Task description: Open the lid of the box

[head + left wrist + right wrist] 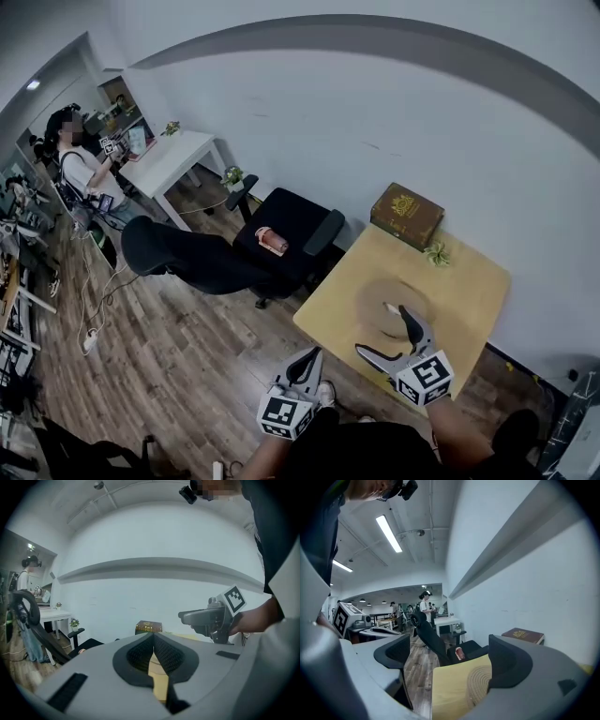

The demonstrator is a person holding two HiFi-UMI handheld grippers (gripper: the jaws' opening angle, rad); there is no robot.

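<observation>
Here, right gripper (382, 330) hung wide open, empty, above woven mat (375, 298) on wooden table (469, 291); left gripper (312, 356) was closed on nothing; brown box (406, 214) lay shut.

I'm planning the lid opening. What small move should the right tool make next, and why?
Probably carry the right tool forward toward the brown box. Its jaws stand wide apart with nothing between them, and it hovers near the round woven mat, while the closed box sits at the far corner of the table.
</observation>
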